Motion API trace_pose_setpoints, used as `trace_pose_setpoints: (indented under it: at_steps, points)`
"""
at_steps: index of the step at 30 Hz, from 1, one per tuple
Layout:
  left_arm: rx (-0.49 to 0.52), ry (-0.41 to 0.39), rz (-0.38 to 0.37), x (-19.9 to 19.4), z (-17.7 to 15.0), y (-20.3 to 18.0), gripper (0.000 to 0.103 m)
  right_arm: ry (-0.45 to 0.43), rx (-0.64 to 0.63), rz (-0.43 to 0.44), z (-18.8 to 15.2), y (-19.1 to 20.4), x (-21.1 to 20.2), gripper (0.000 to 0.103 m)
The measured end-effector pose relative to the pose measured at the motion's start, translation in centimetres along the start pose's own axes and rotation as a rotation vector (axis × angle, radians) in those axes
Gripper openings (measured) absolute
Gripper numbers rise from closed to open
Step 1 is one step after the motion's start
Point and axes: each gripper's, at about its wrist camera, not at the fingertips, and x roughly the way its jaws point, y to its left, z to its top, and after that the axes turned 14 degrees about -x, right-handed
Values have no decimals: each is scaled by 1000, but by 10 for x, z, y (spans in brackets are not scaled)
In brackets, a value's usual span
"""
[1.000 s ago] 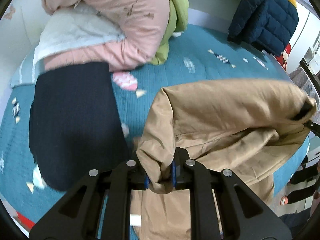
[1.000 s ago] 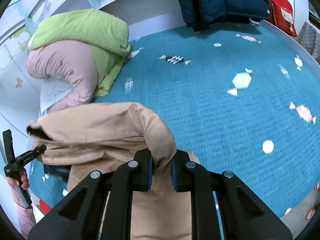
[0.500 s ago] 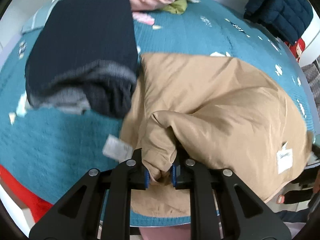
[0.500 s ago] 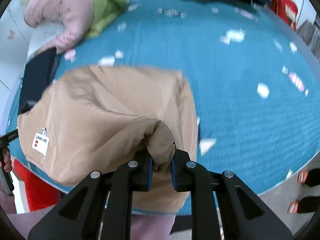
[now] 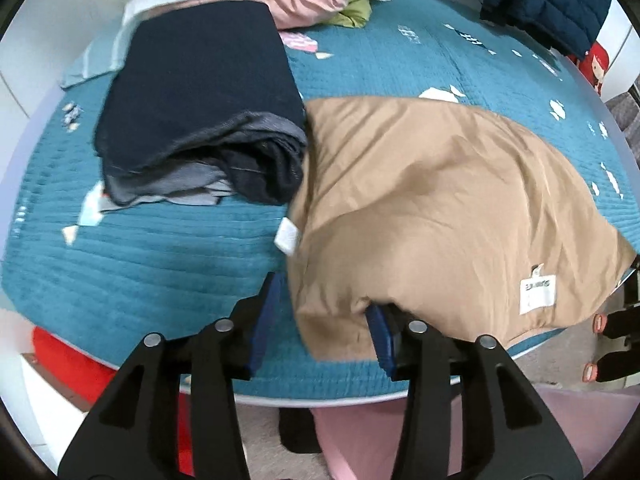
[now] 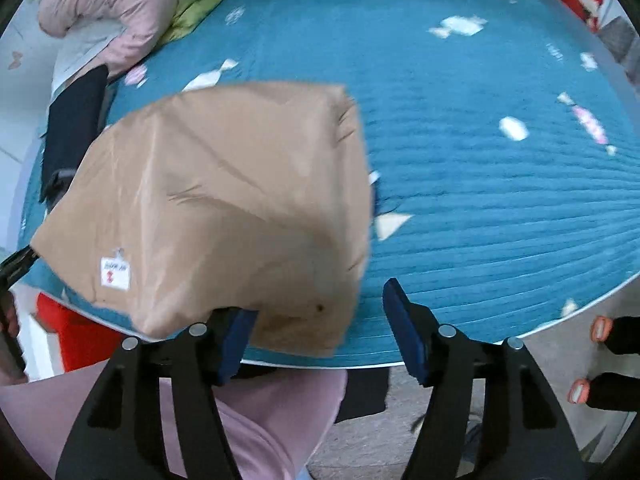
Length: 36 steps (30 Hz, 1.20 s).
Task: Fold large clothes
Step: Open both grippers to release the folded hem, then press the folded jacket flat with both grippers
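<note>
A tan jacket [image 5: 440, 208] lies folded on the teal bed cover near the front edge, with a white label patch [image 5: 538, 294] facing up; it also shows in the right wrist view [image 6: 224, 200]. My left gripper [image 5: 320, 320] is open at the jacket's near left corner, its jaws spread on either side of the fabric. My right gripper [image 6: 320, 316] is open at the jacket's near right corner, with the cloth lying between the blue pads.
A folded stack of dark navy and grey clothes [image 5: 200, 100] lies left of the jacket, touching it. Pink and green quilts [image 6: 120, 8] are piled at the back. A navy puffer jacket [image 5: 552, 0] lies at the far right. The bed edge [image 6: 560, 320] is just ahead.
Both grippers lowered the tan jacket onto the bed and opened, letting go of the fabric. The jacket now lies flat.
</note>
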Motion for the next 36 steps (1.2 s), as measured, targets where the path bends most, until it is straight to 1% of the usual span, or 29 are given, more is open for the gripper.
trace_pose_setpoints:
  at_steps: [3, 5, 8, 11, 13, 14, 15, 16, 17, 18, 19, 20, 21, 22, 23, 25, 27, 28, 29, 30, 31, 32, 36]
  points:
    - [5, -14, 23, -18, 1, -4, 44, -5, 8, -3, 4, -5, -12, 63]
    - [13, -40, 35, -35, 3, -7, 44, -4, 0, 13, 8, -8, -21, 63]
    - [11, -75, 30, -56, 10, -8, 46, -29, -23, 37, 10, -9, -40, 64]
    - [8, -106, 33, -66, 19, -11, 47, -100, -21, 106, 17, -10, -65, 66]
    - [4, -110, 28, -64, 26, -14, 47, -177, -16, 150, 23, -10, -82, 69]
    - [6, -112, 32, -61, 29, -16, 47, -204, -26, 146, 26, -7, -84, 70]
    - [11, -114, 30, -56, 31, -20, 47, -212, -41, 130, 29, -3, -83, 70]
    - [11, -111, 19, -51, 32, -24, 47, -204, -53, 110, 32, 3, -75, 68]
    - [10, -101, -2, -44, 34, -27, 47, -187, -64, 104, 34, 10, -63, 59]
    - [8, -84, -16, -33, 34, -30, 46, -154, -73, 118, 35, 16, -47, 40]
    - [7, -69, -18, -25, 34, -32, 38, -114, -69, 130, 36, 21, -28, 25]
    - [0, -45, -13, -13, 33, -34, 26, -85, -60, 133, 35, 23, -14, 23]
    - [-13, -8, -12, 2, 33, -36, 24, -45, -53, 136, 34, 26, 7, 18]
    - [-20, 15, -17, 13, 32, -36, 21, -4, -50, 133, 32, 28, 26, 15]
    - [-21, 31, -10, 21, 31, -36, 15, 17, -43, 134, 29, 30, 37, 14]
    - [-21, 75, 27, 42, 25, -35, 14, 78, -28, 138, 22, 32, 64, 14]
    - [-26, 110, 48, 60, 18, -30, 13, 121, -18, 102, 13, 31, 83, 13]
    - [-27, 118, 64, 66, 15, -28, 13, 143, -4, 101, 8, 30, 94, 10]
    - [-33, 126, 83, 74, 13, -24, 12, 148, 11, 106, 5, 28, 101, 8]
    - [-51, 140, 95, 86, 11, -18, 12, 144, 16, 97, 2, 26, 107, 4]
    - [-62, 147, 87, 92, 11, -15, 12, 142, 13, 88, 0, 24, 111, 0]
    - [-73, 149, 78, 96, 12, -12, 12, 138, 24, 92, 0, 24, 112, 0]
    - [-66, 131, 91, 97, 22, -12, 13, 128, 40, 84, 3, 20, 109, 0]
